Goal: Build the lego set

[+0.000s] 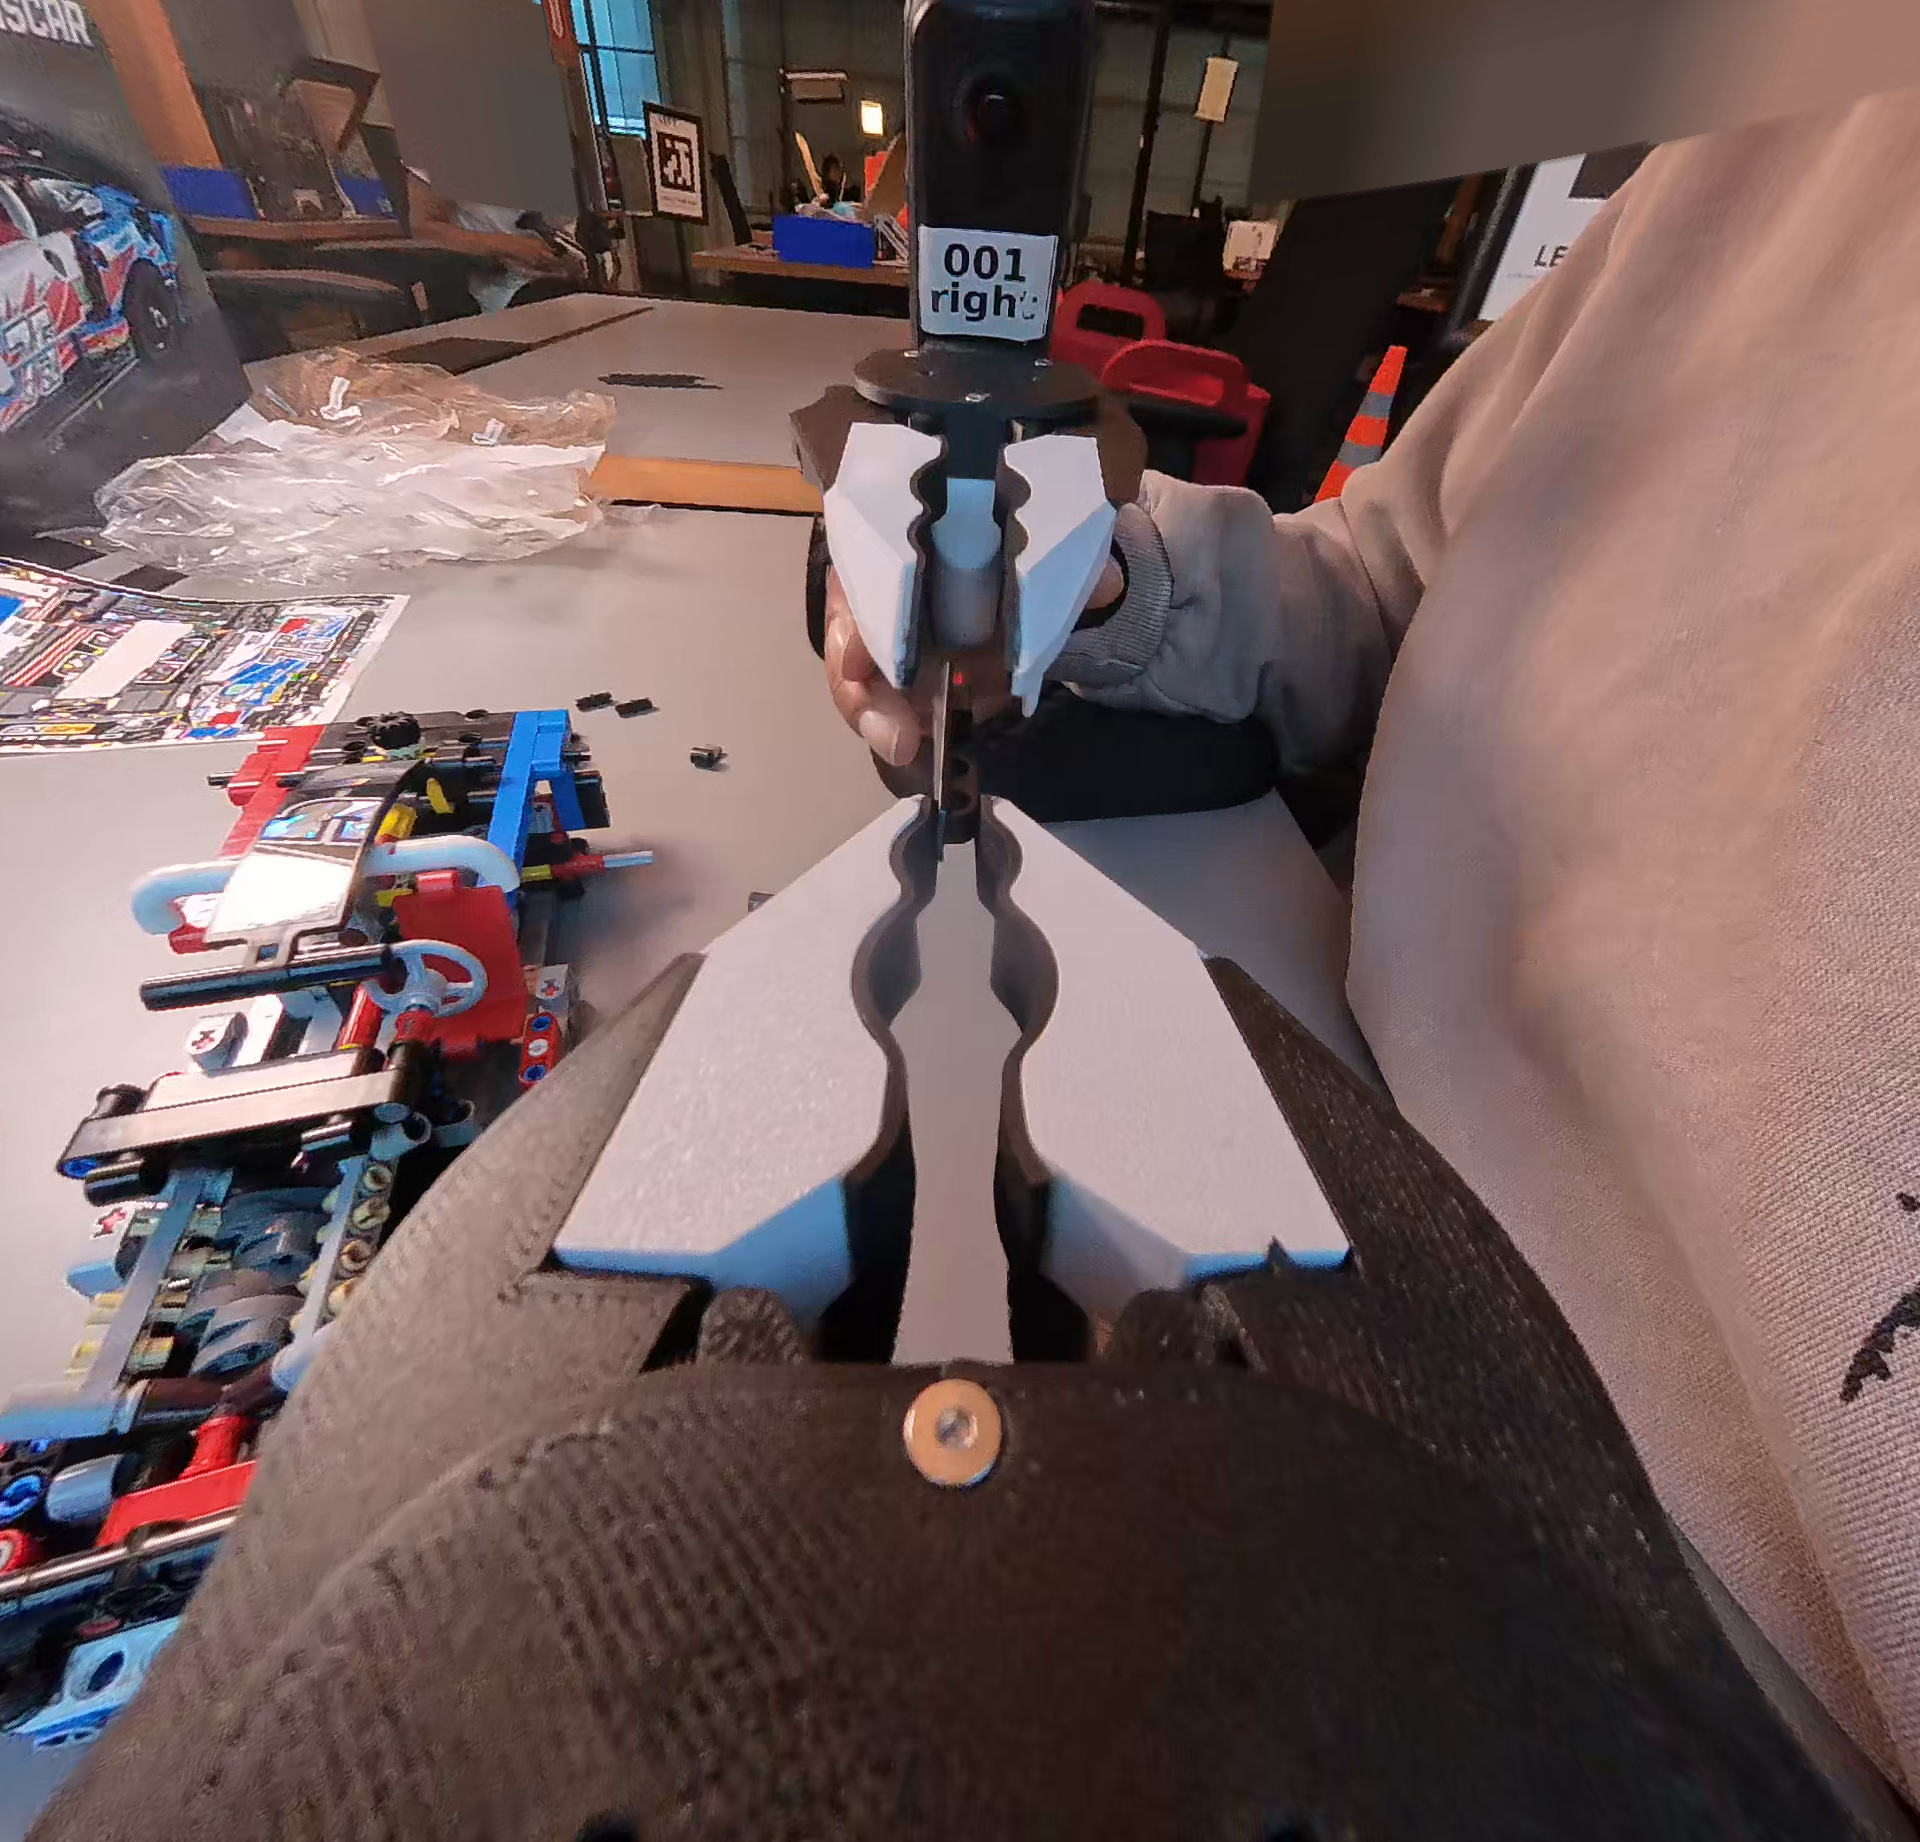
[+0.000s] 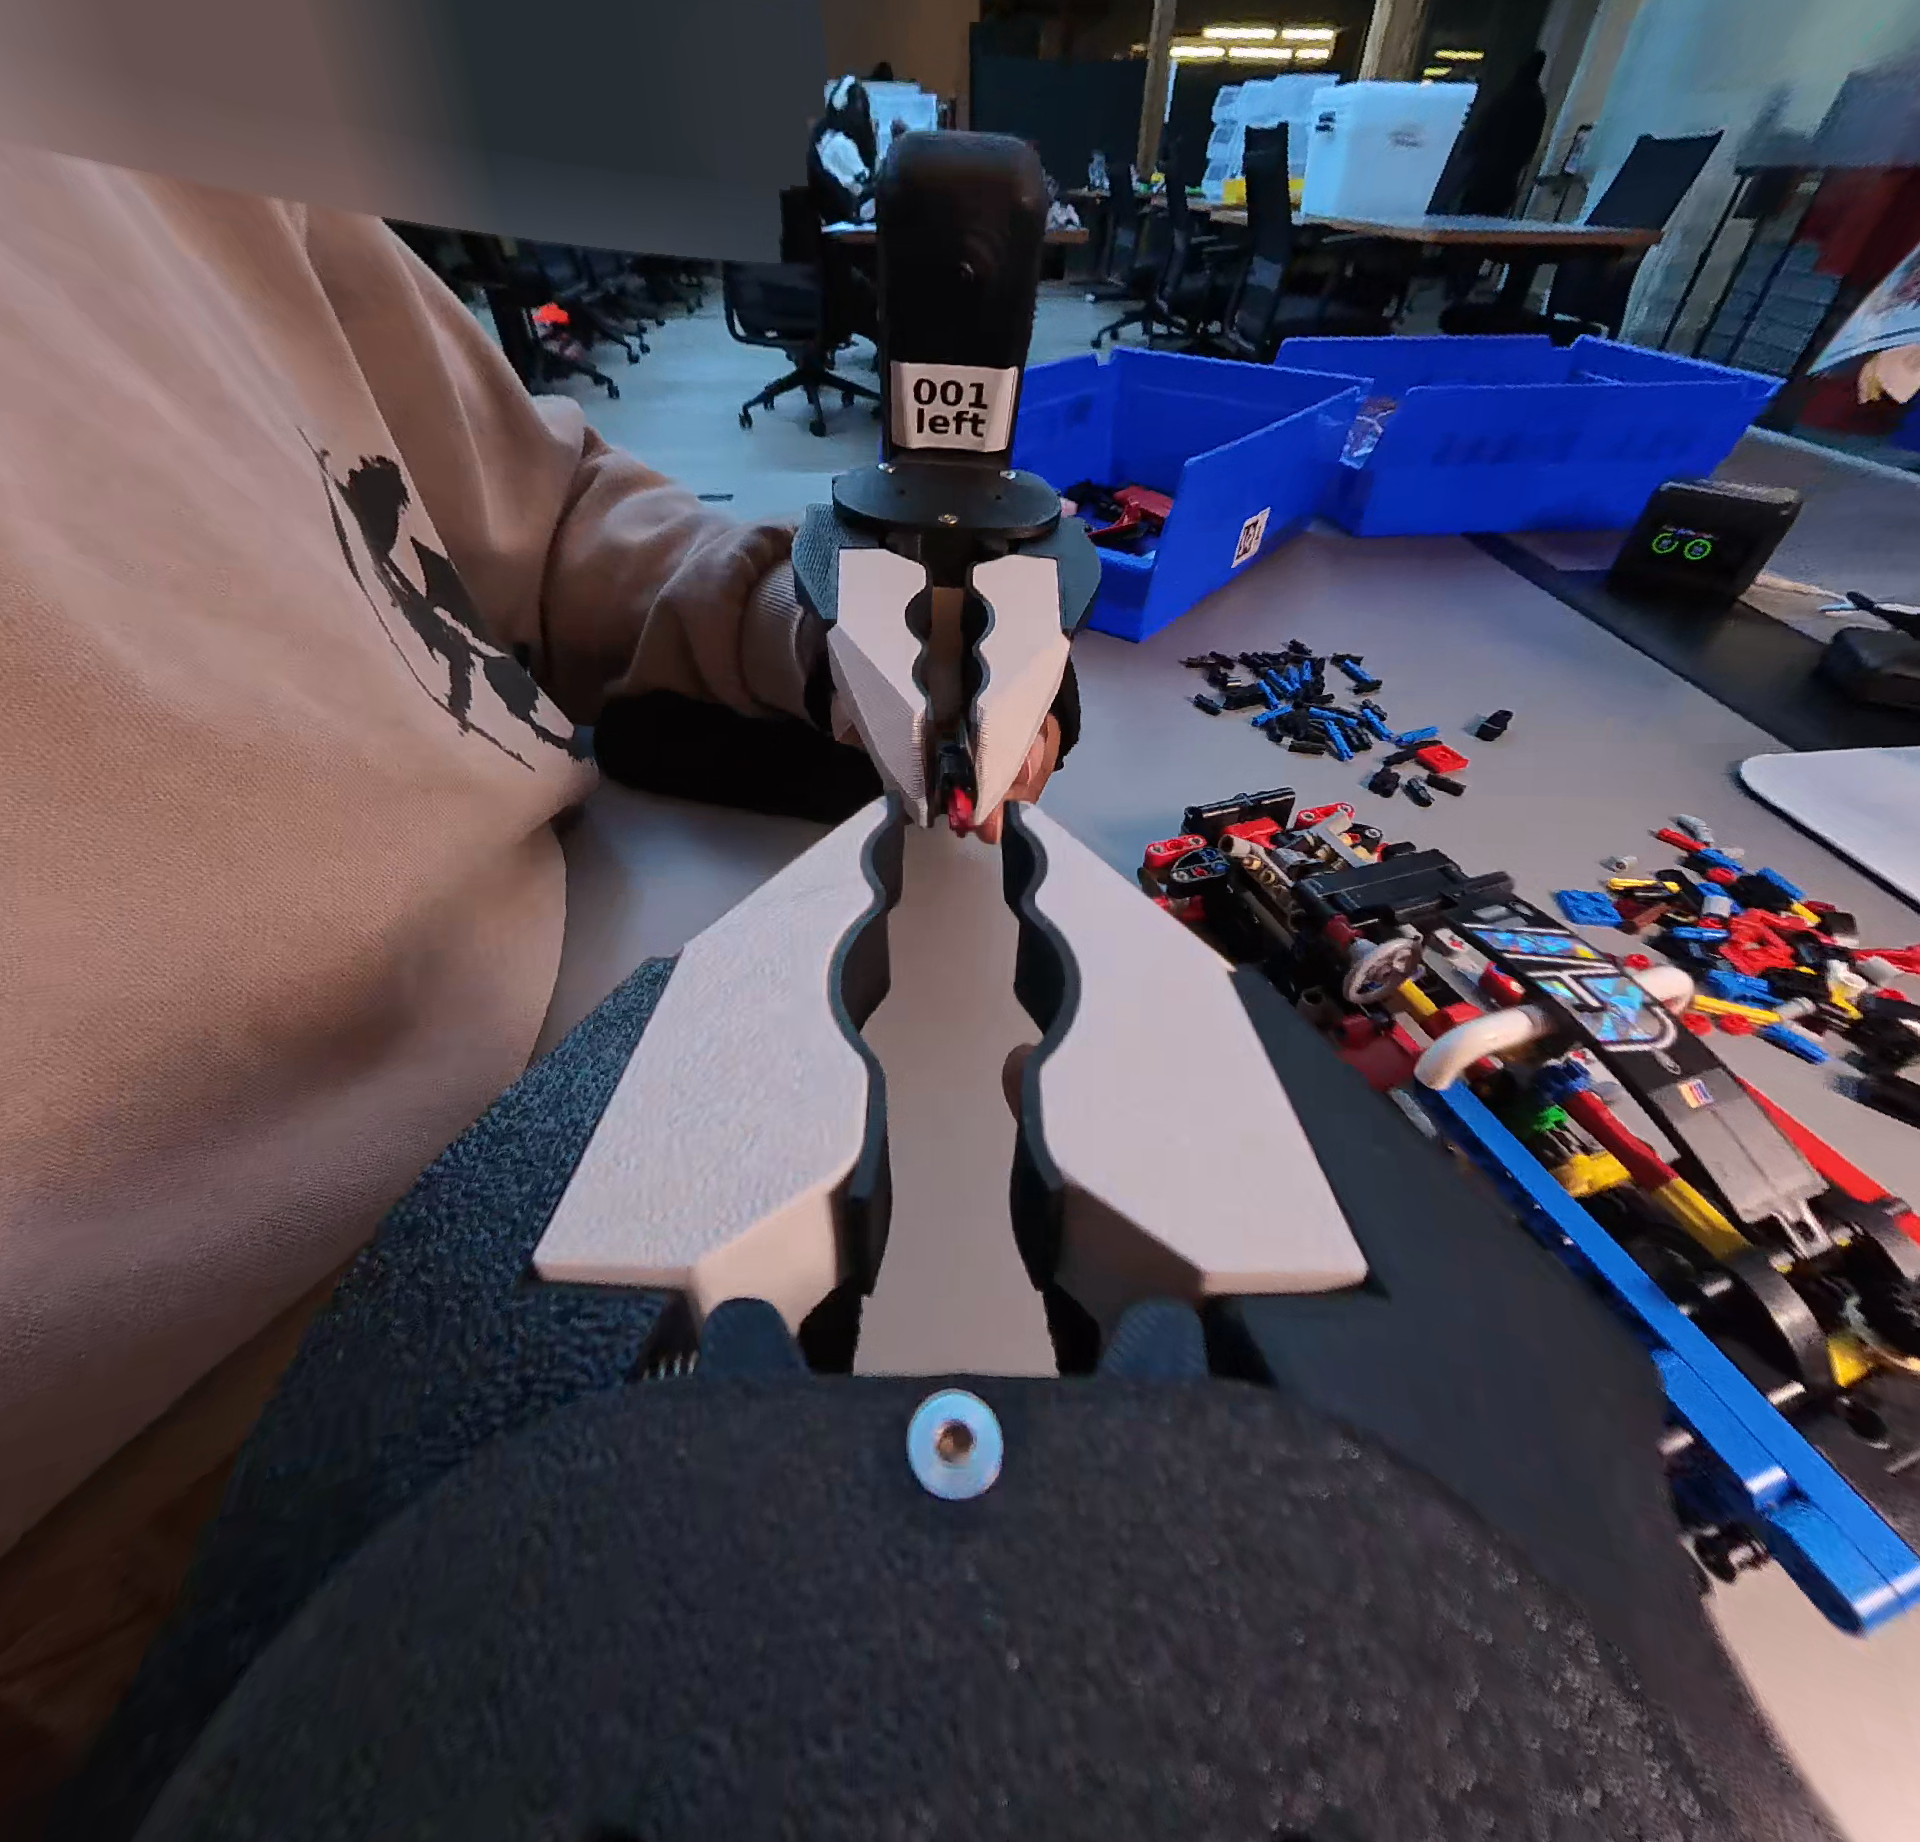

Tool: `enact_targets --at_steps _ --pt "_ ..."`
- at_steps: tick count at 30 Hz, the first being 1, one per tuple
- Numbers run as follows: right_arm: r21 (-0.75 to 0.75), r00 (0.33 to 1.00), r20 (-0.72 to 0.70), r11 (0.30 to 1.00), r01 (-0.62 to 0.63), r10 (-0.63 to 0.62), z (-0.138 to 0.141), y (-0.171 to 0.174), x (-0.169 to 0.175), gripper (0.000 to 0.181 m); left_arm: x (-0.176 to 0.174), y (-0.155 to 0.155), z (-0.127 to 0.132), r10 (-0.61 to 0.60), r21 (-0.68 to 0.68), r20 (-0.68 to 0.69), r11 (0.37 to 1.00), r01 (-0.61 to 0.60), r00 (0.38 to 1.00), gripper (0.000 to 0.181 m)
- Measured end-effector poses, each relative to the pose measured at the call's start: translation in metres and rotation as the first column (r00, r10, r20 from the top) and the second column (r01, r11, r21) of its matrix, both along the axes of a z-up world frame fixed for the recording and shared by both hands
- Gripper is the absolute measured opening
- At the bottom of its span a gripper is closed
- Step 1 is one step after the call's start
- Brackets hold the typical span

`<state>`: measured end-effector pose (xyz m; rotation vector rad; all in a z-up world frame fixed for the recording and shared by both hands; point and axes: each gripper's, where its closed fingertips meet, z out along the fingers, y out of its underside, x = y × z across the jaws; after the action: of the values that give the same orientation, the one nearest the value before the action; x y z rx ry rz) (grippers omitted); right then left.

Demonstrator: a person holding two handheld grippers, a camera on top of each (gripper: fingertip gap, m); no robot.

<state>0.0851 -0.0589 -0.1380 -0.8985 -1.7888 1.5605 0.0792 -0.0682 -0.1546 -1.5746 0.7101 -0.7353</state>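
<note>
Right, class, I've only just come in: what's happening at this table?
A person in a beige sweatshirt holds a gripper in each hand, tip to tip above the grey table. The left gripper and right gripper are both closed on a small black-and-red piece between them. The half-built car lies beside them, with loose pieces beyond it.

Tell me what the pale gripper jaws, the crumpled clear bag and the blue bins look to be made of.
Pale wavy-edged jaws of the left gripper: matte, faintly grainy hard plastic, probably 3D-printed. Crumpled clear bag: thin glossy plastic film, wrinkled and see-through. Blue open-topped bins: apparently corrugated plastic sheet, judging by fine ribbing and folded flaps.
</note>
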Motion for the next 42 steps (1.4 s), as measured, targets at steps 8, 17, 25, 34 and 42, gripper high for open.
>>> enact_targets --at_steps 8,17,25,34,42 --pt "0.009 1.000 0.011 1.000 -0.010 0.010 -0.006 -0.002 0.001 0.002 0.004 -0.001 -0.001 -0.015 -0.007 0.002 1.000 0.015 1.000 0.005" --pt "0.007 0.999 0.043 1.000 -0.021 0.021 -0.011 -0.002 0.001 0.002 0.004 -0.002 -0.003 -0.028 -0.042 0.027 0.999 0.029 0.999 0.009" --pt "0.023 0.998 0.062 0.999 -0.024 0.022 -0.016 -0.004 0.000 0.002 0.004 -0.002 -0.007 -0.023 -0.056 0.018 0.998 0.024 1.000 0.005" --pt "0.055 0.993 0.109 0.997 -0.051 0.045 -0.030 -0.011 0.003 0.002 0.009 -0.005 -0.023 -0.060 -0.106 -0.061 0.993 0.053 0.996 0.005" --pt "0.060 0.991 0.114 0.996 -0.073 0.066 -0.032 -0.024 -0.001 0.000 0.027 -0.005 -0.044 -0.092 -0.136 -0.185 0.988 0.067 0.978 0.005"
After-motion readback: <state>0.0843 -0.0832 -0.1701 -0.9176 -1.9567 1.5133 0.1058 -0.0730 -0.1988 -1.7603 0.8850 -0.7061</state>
